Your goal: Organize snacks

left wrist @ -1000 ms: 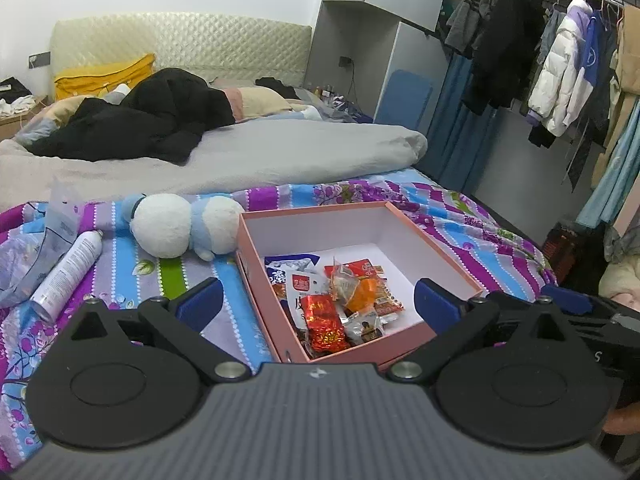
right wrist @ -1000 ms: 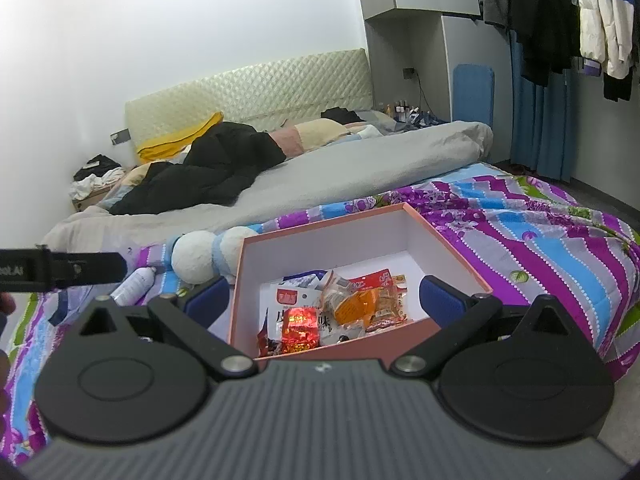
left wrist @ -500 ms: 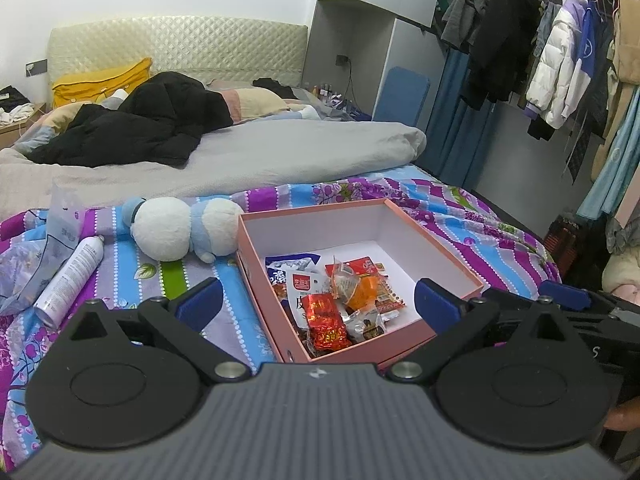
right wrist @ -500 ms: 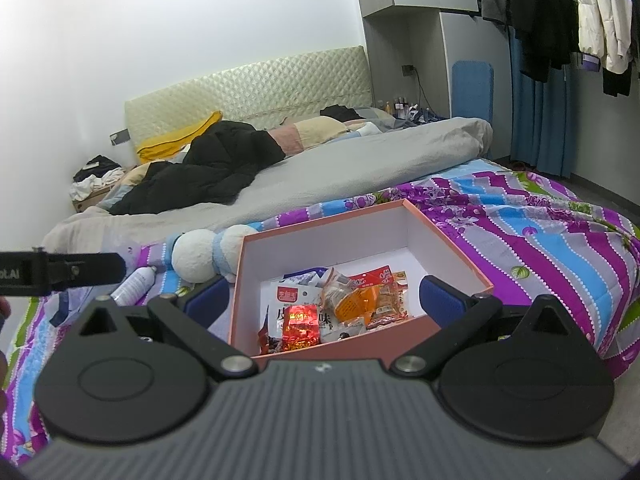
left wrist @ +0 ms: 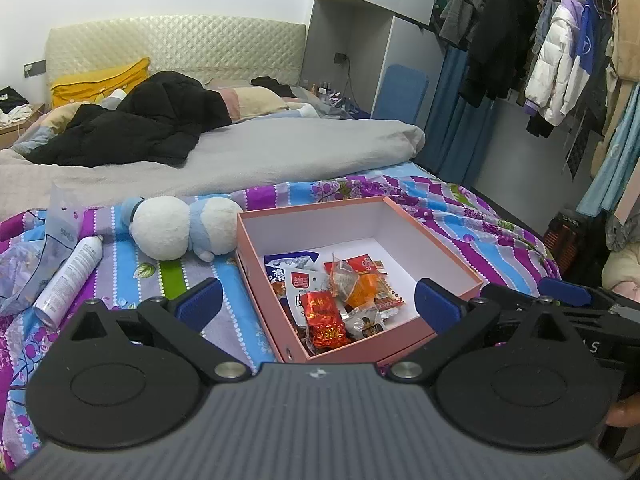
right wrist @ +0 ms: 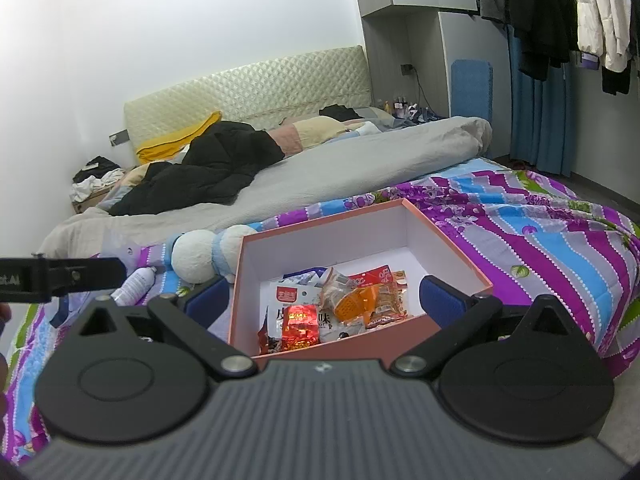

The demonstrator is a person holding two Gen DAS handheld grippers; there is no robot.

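Both cameras sit just behind their own spread fingers, above the near edge of the bed, looking forward and slightly down toward the headboard [left wrist: 172, 46]. The left view stands to the left of the pink box [left wrist: 448, 264]; the right view stands to its right. Both share the box, the plush toy [right wrist: 200, 256], the spray can [left wrist: 68, 276] and the striped blanket [right wrist: 540, 232].

Left hand-held gripper [left wrist: 318, 306] and right hand-held gripper [right wrist: 324, 304] spread wide, apparently empty.
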